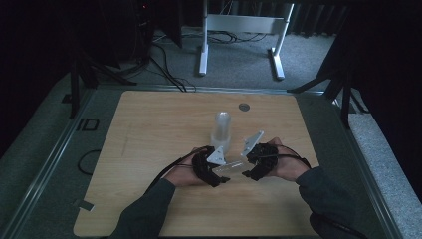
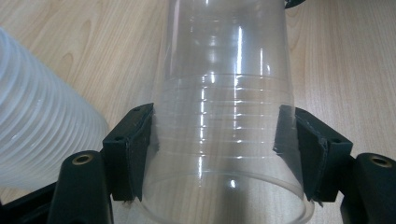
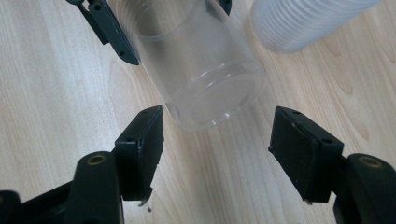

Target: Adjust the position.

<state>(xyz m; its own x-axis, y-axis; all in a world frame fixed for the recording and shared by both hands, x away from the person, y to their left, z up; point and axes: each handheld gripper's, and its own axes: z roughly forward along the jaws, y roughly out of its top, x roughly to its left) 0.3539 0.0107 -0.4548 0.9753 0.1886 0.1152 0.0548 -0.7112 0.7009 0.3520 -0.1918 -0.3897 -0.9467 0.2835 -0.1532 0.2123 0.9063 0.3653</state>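
Note:
A single clear plastic cup [image 2: 219, 93] lies on its side just above the wooden table [image 1: 149, 129], and my left gripper [image 2: 219, 119] is shut on it near its rim, pads pressing both walls. In the high view this cup [image 1: 231, 167] spans the gap between my left gripper [image 1: 222, 175] and my right gripper [image 1: 247, 167]. My right gripper [image 3: 218, 117] stands open, its pads apart from the cup's base [image 3: 210, 88], which points toward it. A tall stack of nested translucent cups [image 1: 221, 130] stands upright just behind the hands; the same stack [image 2: 42, 135] sits close on the left gripper's side.
The stack of cups [image 3: 303, 18] is close behind the held cup. A round metal grommet [image 1: 243, 106] sits in the table's far edge. A black cable loop [image 1: 87, 162] lies off the table's left side. A white desk frame [image 1: 239, 30] stands on the carpet beyond.

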